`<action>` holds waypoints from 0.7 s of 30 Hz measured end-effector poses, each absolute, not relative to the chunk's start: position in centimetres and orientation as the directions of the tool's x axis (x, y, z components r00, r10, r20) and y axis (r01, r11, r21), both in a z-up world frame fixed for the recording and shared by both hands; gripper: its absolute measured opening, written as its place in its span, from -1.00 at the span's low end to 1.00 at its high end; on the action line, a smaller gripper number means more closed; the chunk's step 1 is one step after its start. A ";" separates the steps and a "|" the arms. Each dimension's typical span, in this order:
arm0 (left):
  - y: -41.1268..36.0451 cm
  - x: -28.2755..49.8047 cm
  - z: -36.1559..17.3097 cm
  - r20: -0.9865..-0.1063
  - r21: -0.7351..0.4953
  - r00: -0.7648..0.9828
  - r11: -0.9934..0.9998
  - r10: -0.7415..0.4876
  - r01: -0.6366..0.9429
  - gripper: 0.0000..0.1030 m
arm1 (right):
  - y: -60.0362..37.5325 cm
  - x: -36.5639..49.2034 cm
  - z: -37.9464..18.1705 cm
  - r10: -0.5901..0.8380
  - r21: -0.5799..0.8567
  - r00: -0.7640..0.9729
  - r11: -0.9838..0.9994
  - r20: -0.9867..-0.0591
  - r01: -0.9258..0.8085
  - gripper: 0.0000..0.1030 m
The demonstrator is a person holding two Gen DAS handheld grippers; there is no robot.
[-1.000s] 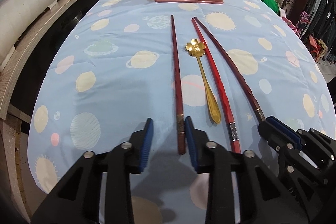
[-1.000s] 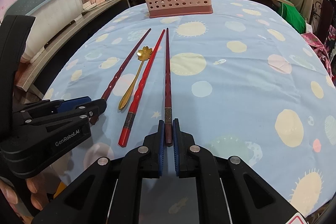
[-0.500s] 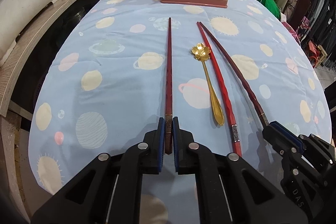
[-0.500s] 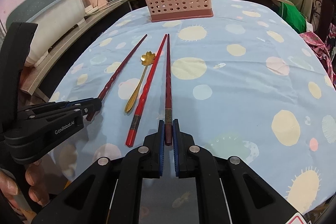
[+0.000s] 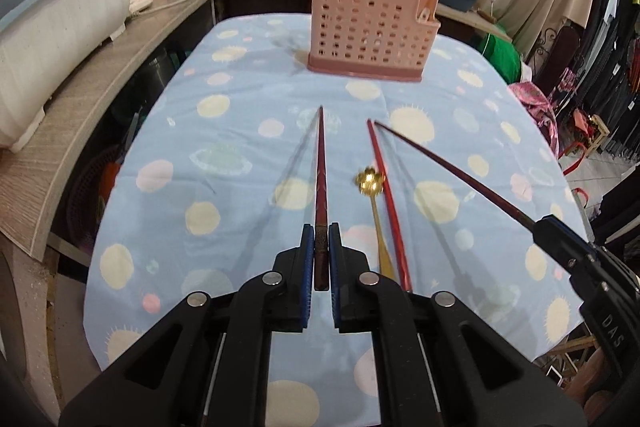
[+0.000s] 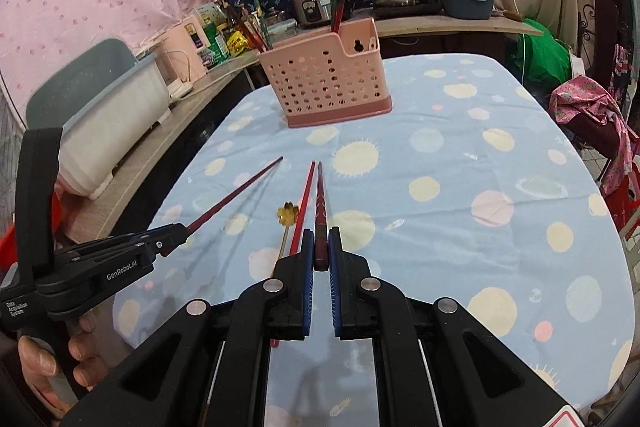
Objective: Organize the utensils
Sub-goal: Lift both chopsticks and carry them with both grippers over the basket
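Left claw [image 5: 321,253]: closed on the thick end of a dark red chopstick [image 5: 321,183]. A second ago its jaws stood apart around that end; they have just closed, and the blue pads now press it from both sides.
Right claw [image 6: 321,251]: clamped tight on the thick end of a second dark red chopstick [image 6: 321,205], as it was a second ago.
What has changed: both chopsticks lay flat on the cloth a second ago. Now each one is off the desk [image 5: 248,131], tip pointing away from its claw, with a thin shadow on the cloth beneath it.
Left on the desk: a brighter red chopstick [image 5: 386,195] and a gold spoon with a flower-shaped bowl [image 5: 370,187], lying side by side between the two lifted chopsticks.
Utensil holder [image 5: 370,29]: a pink perforated caddy standing upright at the far end of the desk, well apart from both claws. Several chopsticks already stand in it.
Surface: a pale blue cloth printed with suns and planets covers the desk.
Meaning for the task: the pick-up looks done for two pieces at once. The likely next step is to carry both to the holder and drop them in tip first.
Risk: each chopstick is held only at one end, so it may swing or slip.
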State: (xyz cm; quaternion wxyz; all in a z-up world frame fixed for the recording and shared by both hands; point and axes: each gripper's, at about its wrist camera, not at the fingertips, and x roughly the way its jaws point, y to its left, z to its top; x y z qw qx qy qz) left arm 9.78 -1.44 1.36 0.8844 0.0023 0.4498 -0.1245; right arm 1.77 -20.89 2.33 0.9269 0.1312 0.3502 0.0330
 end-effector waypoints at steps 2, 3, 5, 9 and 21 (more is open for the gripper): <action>-1.4 10.1 2.3 -0.786 -0.111 0.576 0.968 -0.223 0.223 -0.87 | -21.5 2.1 3.6 0.149 0.272 0.771 0.962 -0.619 0.032 -0.86; -1.4 10.3 2.9 -0.780 -0.112 0.585 0.968 -0.225 0.223 -0.87 | -21.7 2.3 4.2 0.147 0.273 0.779 0.961 -0.609 0.033 -0.86; -1.4 10.6 3.9 -0.766 -0.111 0.601 0.968 -0.228 0.226 -0.87 | -22.3 2.7 5.4 0.142 0.277 0.799 0.960 -0.585 0.032 -0.86; -1.4 11.7 5.9 -0.738 -0.111 0.634 0.969 -0.229 0.220 -0.86 | -23.1 3.7 7.6 0.131 0.277 0.829 0.960 -0.544 0.030 -0.86; -2.4 16.7 12.2 -0.659 -0.112 0.712 0.967 -0.243 0.227 -0.87 | -24.2 8.0 13.0 0.110 0.254 0.891 0.967 -0.441 0.006 -0.86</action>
